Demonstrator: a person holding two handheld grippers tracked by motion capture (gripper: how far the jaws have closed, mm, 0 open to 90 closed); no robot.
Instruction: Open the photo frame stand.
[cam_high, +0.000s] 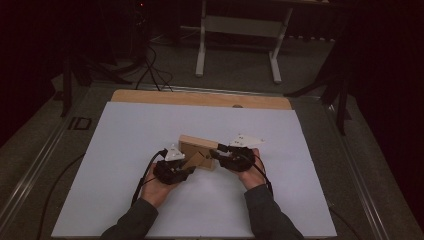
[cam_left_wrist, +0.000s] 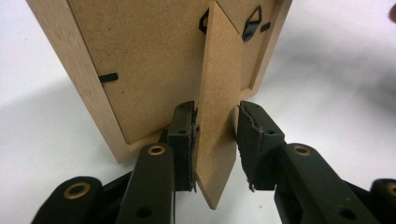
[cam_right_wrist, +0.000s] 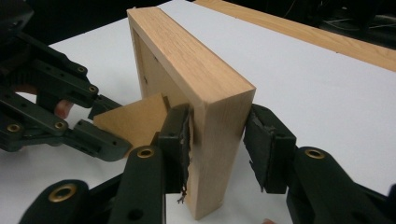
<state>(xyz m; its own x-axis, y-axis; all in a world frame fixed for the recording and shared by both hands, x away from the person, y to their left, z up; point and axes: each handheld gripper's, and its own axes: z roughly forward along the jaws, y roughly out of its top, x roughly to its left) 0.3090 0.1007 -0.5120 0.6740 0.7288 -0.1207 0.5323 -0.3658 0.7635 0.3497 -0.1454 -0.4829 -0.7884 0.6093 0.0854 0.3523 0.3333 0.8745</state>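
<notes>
A light wooden picture frame (cam_high: 191, 144) stands upright on the white sheet, its fibreboard back (cam_left_wrist: 149, 60) turned toward my left gripper. Its brown fold-out stand leg (cam_left_wrist: 217, 93) sticks out from that back. My left gripper (cam_left_wrist: 215, 140) has this leg between its pads: one pad lies against it and the other meets its edge at the tip. My right gripper (cam_right_wrist: 217, 144) is closed across the frame's end (cam_right_wrist: 219, 126), one pad on the back side and one on the front side. In the high view the left gripper (cam_high: 194, 162) and the right gripper (cam_high: 216, 151) flank the frame.
The white sheet (cam_high: 150, 125) covers most of a wooden tabletop (cam_high: 200, 98), with open room all round the frame. Cables (cam_high: 142, 182) trail from both grippers toward the front edge. A white table base (cam_high: 240, 30) stands on the floor beyond.
</notes>
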